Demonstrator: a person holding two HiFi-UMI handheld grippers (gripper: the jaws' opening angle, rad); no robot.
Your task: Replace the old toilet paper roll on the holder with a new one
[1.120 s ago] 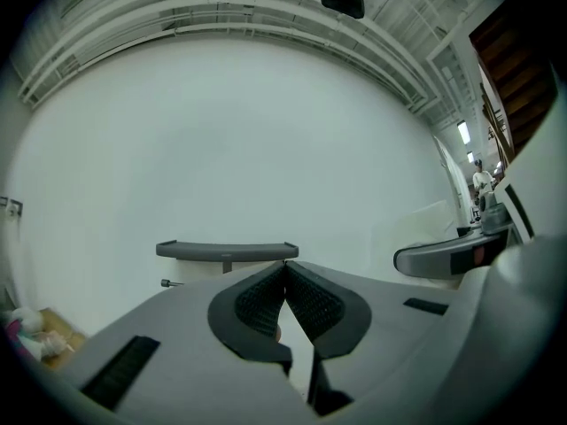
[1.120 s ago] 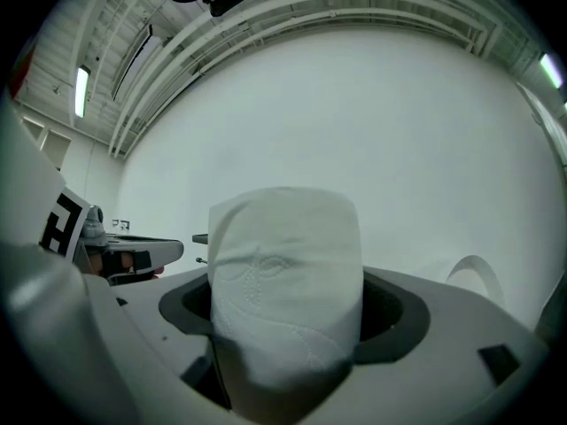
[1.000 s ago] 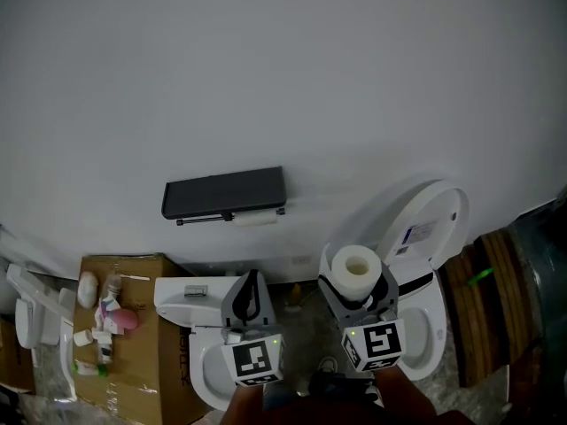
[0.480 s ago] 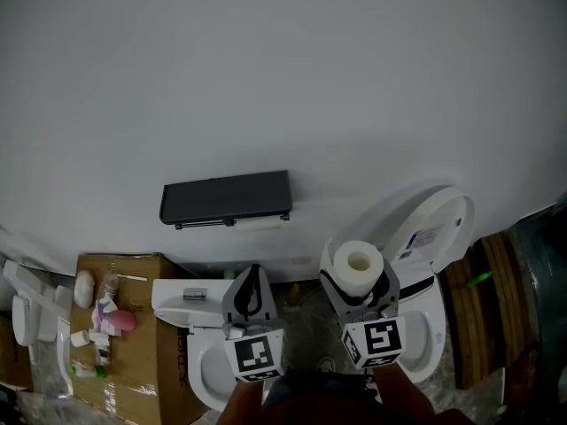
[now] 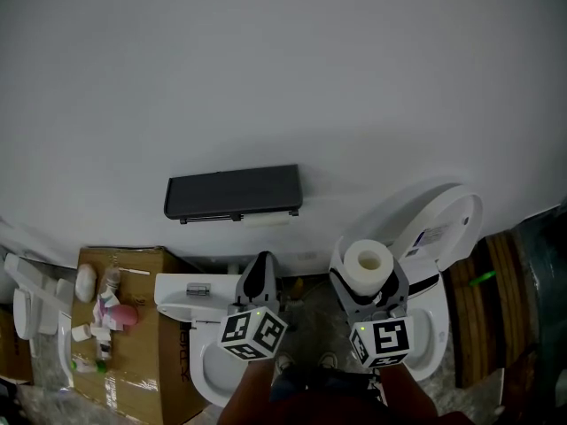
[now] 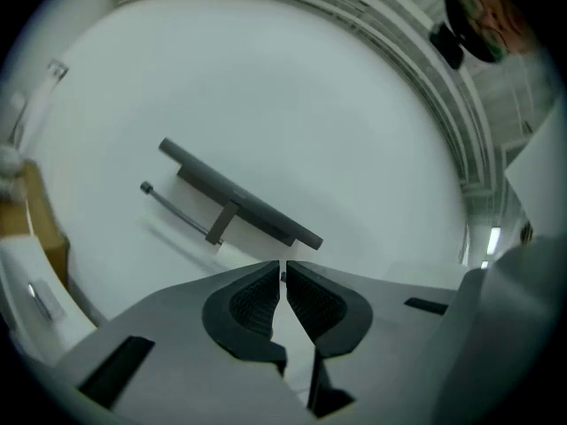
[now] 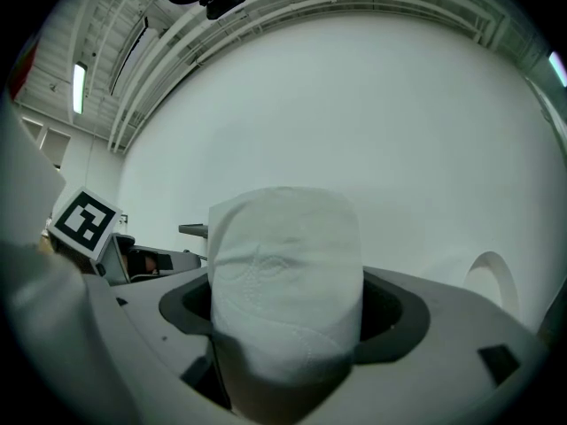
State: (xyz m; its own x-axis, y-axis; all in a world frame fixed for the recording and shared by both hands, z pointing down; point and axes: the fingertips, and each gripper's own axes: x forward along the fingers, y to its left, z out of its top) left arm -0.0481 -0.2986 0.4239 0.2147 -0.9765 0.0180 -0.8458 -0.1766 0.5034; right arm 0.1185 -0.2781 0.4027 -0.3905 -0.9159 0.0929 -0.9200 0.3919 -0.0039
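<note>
**Figure. Approach to the wall holder, head view and both gripper views.**

The right gripper [image 5: 368,277] holds the new toilet paper roll [image 5: 367,264] upright, lower right of centre, its wide-set jaws pressing the roll's sides. The left gripper [image 5: 260,264] is closed on nothing, pads nearly touching, at lower centre. The holder [image 5: 233,193], a dark shelf with a thin bar [image 6: 177,209] beneath it, sits on the wall at centre, well apart from both grippers. A pale strip just under the shelf [image 5: 264,220] is probably the old roll.

*Risks.* The new roll hangs above an open toilet [image 5: 443,228]. If the soft paper slips from the jaws, it is likely to fall into the bowl. The left jaws must part before reaching the bar, otherwise they would probably push the old roll rather than take it.

*Not resolved.*
- The old roll blends into the white wall, so how much paper is left cannot be told.
- Which end of the bar is free is unclear.
- In the right gripper view the roll [image 7: 285,282] hides most of the holder.
- The person's hands are cut off at the lower edge.
</note>
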